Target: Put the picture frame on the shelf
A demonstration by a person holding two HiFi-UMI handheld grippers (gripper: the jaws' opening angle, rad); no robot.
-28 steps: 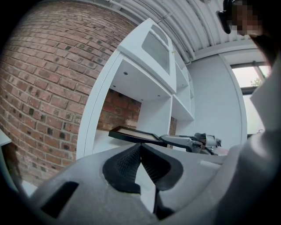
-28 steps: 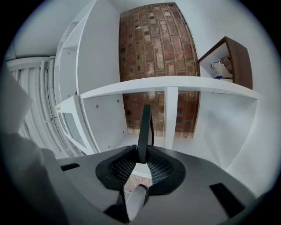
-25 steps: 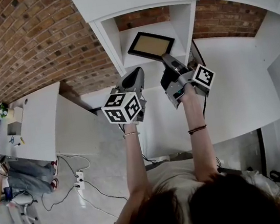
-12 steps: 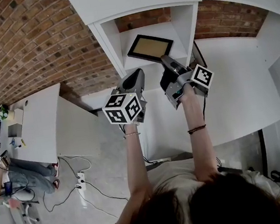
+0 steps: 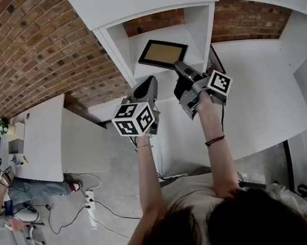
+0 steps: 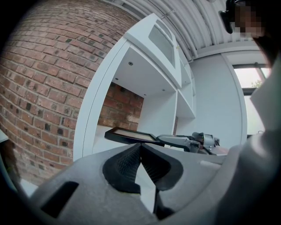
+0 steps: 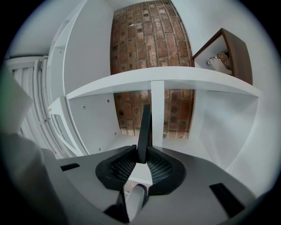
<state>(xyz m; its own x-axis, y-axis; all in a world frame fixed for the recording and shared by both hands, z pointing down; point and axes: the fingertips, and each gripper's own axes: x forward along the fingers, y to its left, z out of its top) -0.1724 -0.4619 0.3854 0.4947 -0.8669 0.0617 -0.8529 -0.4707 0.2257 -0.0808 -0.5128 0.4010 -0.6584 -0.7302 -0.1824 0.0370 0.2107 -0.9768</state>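
A black picture frame (image 5: 163, 55) with a tan panel hangs in the open shelf compartment (image 5: 142, 40), clamped at its near corner by my right gripper (image 5: 180, 66). In the right gripper view the picture frame (image 7: 143, 132) shows edge-on between the right gripper's (image 7: 141, 161) jaws, with brick behind it. My left gripper (image 5: 147, 86) is shut and empty, below and left of the frame. From the left gripper view, past the left gripper's (image 6: 140, 149) closed jaws, the picture frame (image 6: 130, 136) is held flat by the right gripper (image 6: 186, 142) inside the shelf.
The white shelf unit has a left upright (image 5: 115, 51) and a right divider (image 5: 201, 24) close to the frame. A brick wall (image 5: 24, 52) runs on the left. A white table (image 5: 34, 138) stands lower left with small items on it. A dark wooden box (image 7: 230, 55) sits beyond the shelf.
The right gripper has carried the frame slightly further up into the shelf compartment. The left gripper has barely moved.
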